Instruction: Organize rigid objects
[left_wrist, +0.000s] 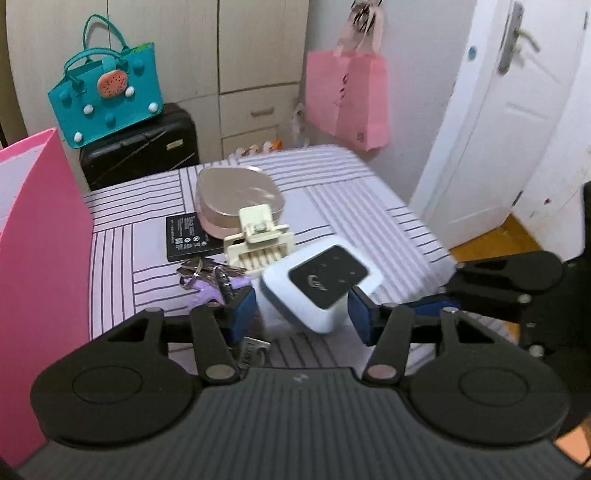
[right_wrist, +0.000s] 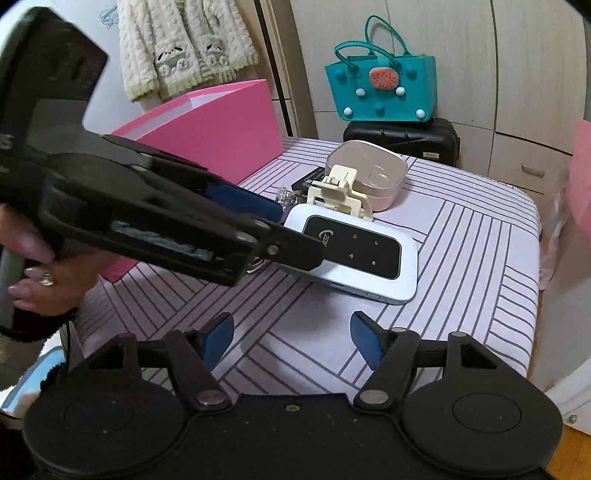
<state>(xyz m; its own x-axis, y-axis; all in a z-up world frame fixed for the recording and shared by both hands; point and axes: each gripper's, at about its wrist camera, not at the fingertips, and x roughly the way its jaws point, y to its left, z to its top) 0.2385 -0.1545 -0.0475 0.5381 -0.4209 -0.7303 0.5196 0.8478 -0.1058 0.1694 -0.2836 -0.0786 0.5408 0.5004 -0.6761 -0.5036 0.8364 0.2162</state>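
Observation:
A white device with a black panel (left_wrist: 320, 284) lies tilted on the striped table between the pads of my left gripper (left_wrist: 303, 314). The pads stand apart on either side of it, not clamped. In the right wrist view the device (right_wrist: 354, 254) rests on the table with the left gripper (right_wrist: 280, 229) reaching over its left end. Behind it lie a cream hair clip (left_wrist: 258, 240), a pink rounded case (left_wrist: 236, 201), a black card (left_wrist: 186, 238) and keys with a purple tag (left_wrist: 212, 282). My right gripper (right_wrist: 291, 339) is open and empty over the table's front.
A pink box (left_wrist: 40, 258) stands at the table's left edge; it also shows in the right wrist view (right_wrist: 221, 125). A teal bag (left_wrist: 107, 92) sits on a black suitcase (left_wrist: 140, 147) behind. A white door (left_wrist: 498, 122) is at right. The table's right edge (right_wrist: 535, 236) drops off.

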